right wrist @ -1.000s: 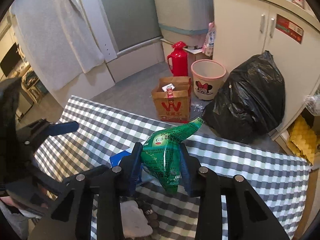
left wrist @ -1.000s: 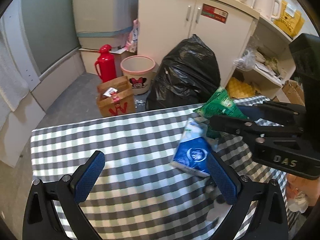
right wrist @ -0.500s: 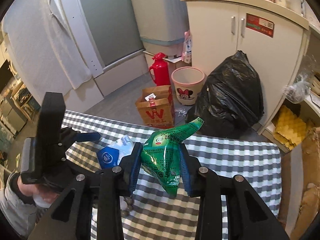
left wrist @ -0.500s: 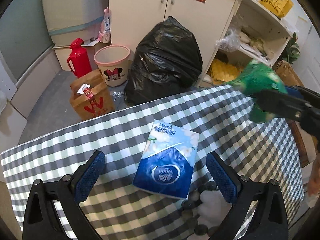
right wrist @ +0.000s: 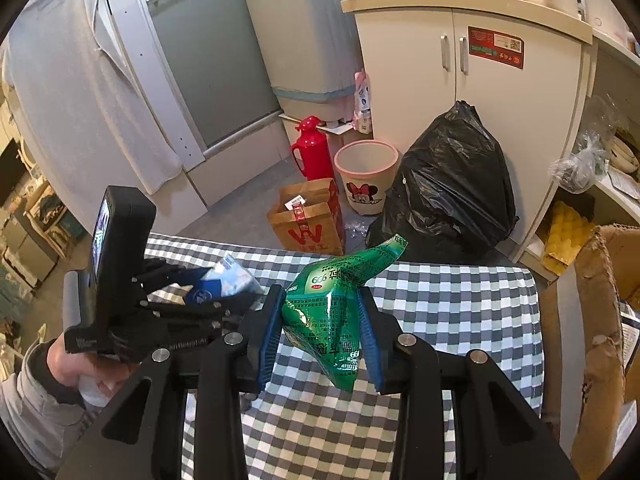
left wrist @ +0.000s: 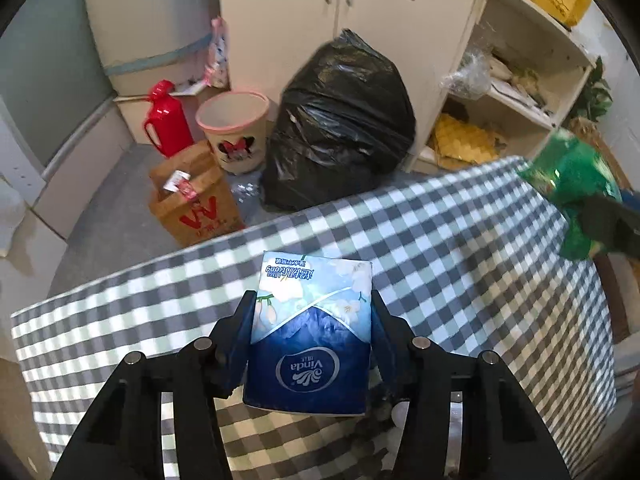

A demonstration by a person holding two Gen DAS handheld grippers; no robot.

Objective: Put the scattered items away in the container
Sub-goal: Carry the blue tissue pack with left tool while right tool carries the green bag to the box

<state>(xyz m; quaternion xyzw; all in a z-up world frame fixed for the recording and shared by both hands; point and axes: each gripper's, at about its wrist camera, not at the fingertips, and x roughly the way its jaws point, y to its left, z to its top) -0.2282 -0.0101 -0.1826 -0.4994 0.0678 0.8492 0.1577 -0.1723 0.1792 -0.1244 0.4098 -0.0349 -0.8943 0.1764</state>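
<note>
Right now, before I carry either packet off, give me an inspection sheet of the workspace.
Surface: checked tablecloth covers the table.
Job's things: tissue pack and green sachet, both gripped; cardboard box at the table's right.
Clutter: small dark pieces by the tissue pack.
Grippers: left gripper shut on the tissue pack; right gripper shut on the green sachet.
Cables: nothing seen.
Surroundings: black rubbish bag, bin, red flask, paper bag, cupboard.

The tissue pack [left wrist: 310,334] reads "Vinda" on its blue part. The green pouch [right wrist: 332,308] shows "999". At 11 o'clock from it, the brown paper bag [right wrist: 306,224] bears a red "W".
</note>
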